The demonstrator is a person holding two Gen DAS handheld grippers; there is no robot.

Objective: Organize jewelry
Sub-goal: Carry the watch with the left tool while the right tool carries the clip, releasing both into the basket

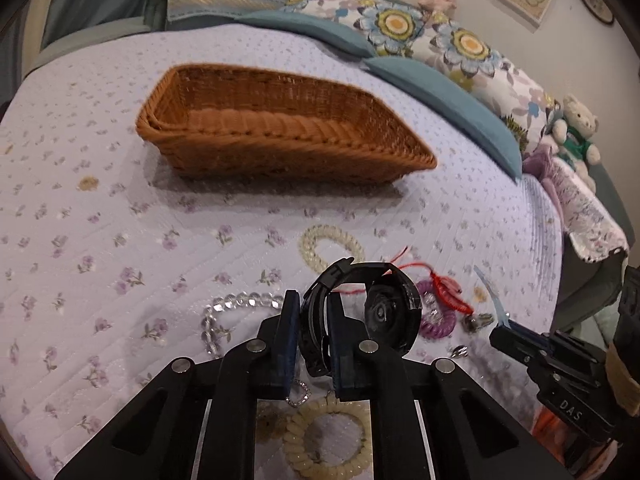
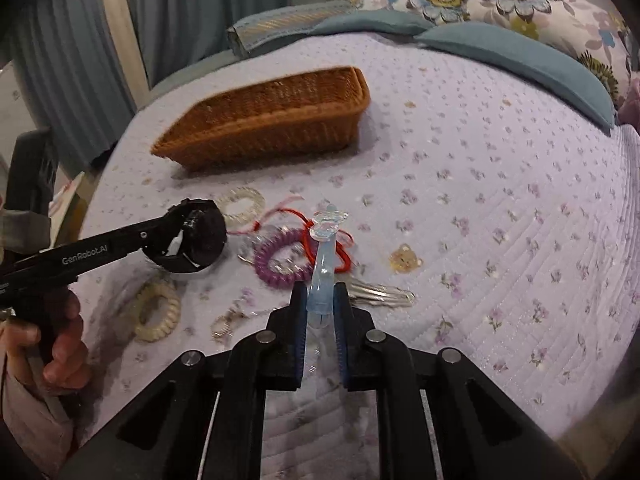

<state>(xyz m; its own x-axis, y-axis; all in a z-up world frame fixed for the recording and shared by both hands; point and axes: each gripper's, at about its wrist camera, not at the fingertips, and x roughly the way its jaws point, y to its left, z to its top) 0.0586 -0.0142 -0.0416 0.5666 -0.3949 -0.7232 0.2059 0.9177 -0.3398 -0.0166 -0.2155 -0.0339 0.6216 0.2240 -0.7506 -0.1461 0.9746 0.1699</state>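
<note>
My left gripper (image 1: pixel 314 304) is shut on the strap of a black wristwatch (image 1: pixel 372 312) and holds it above the bed; it also shows in the right wrist view (image 2: pixel 196 240). My right gripper (image 2: pixel 319 292) is shut on a clear blue hair clip (image 2: pixel 325 248) with a clear bow at its tip. A brown wicker basket (image 1: pixel 280 120) sits farther back on the bed (image 2: pixel 280 120). Loose jewelry lies below the grippers: cream coil bands (image 1: pixel 332 440) (image 2: pixel 156 312), a purple coil band (image 2: pixel 280 260), a red cord bracelet (image 2: pixel 340 256), a clear bead bracelet (image 1: pixel 236 308).
The lilac floral quilt (image 2: pixel 500 220) covers the bed. Silver hair clips (image 2: pixel 380 292) and a bear-shaped clip (image 2: pixel 406 258) lie right of the pile. Blue and floral pillows (image 1: pixel 440 40) line the far side, with a teddy bear (image 1: pixel 576 128). Curtains (image 2: pixel 180 8) hang at left.
</note>
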